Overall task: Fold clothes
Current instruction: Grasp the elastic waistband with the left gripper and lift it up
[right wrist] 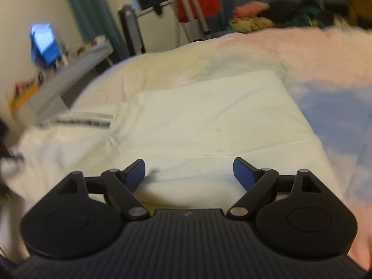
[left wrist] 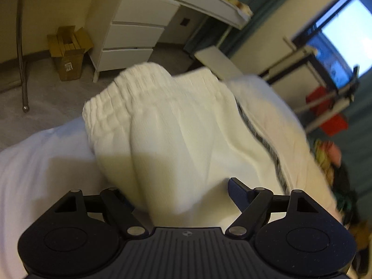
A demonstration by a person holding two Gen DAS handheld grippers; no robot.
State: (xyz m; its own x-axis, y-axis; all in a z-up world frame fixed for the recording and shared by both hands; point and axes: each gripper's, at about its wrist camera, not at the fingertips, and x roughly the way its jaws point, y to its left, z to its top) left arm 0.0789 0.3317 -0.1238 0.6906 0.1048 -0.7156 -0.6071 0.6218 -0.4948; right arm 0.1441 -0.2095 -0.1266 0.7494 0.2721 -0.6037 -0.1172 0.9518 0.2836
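A white garment [left wrist: 172,125] with a ribbed elastic waistband [left wrist: 121,100] and a grey side stripe [left wrist: 262,139] lies bunched on the bed. My left gripper [left wrist: 183,195] is wide open with the cloth lying between its jaws; the left finger is hidden under the fabric. In the right wrist view the same white garment [right wrist: 204,116] lies flat and folded on the bed, its striped edge [right wrist: 86,121] at the left. My right gripper [right wrist: 189,172] is open and empty, just above the garment's near edge.
The bed has a pale pink and blue cover [right wrist: 325,74]. A heap of coloured clothes [right wrist: 279,16] lies at its far end. A white drawer unit [left wrist: 132,32], a cardboard box [left wrist: 69,51] and a metal stand [left wrist: 22,46] are on the floor.
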